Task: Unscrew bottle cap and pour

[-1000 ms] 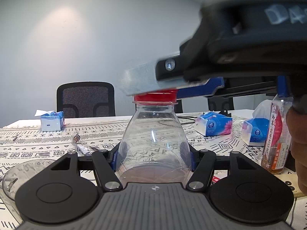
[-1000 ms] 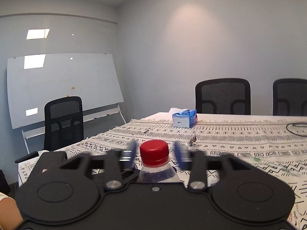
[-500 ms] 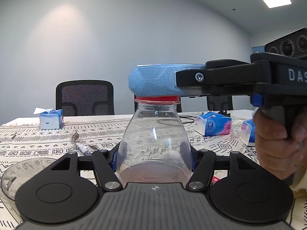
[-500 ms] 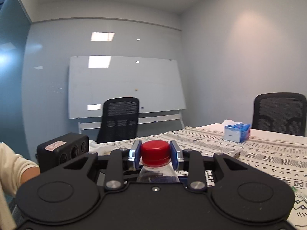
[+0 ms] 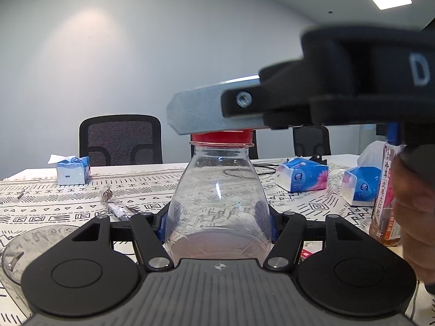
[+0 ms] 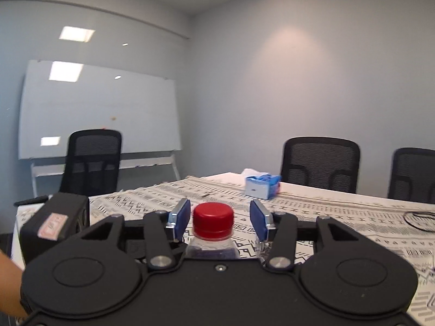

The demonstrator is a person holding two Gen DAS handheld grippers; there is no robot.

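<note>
The patterned table (image 5: 49,190) runs wide behind the bottle (image 5: 217,203), with free cloth to its left as far as a clear glass bowl (image 5: 16,247) at the near left edge; the right side is tighter, crowded by tissue packs (image 5: 301,174) and a labelled drink bottle (image 5: 387,195) beside the person's hand (image 5: 413,217). The clear plastic bottle stands upright, long axis vertical, its red cap (image 6: 213,220) pointing straight up. Its wall is see-through and ribbed lower down, with a pinkish cast near the bottom that may be liquid or only a reflection, hard to tell through the curved plastic. The left gripper (image 5: 217,222) pinches the bottle's body, its blue pads pressed against both sides. In the right wrist view the right gripper (image 6: 220,218) is spread, its blue pads (image 6: 180,218) standing apart on either side of the cap with a gap on each side. From the left wrist view one grey finger (image 5: 206,111) of the right tool lies level just above the cap's rim, blurred
</note>
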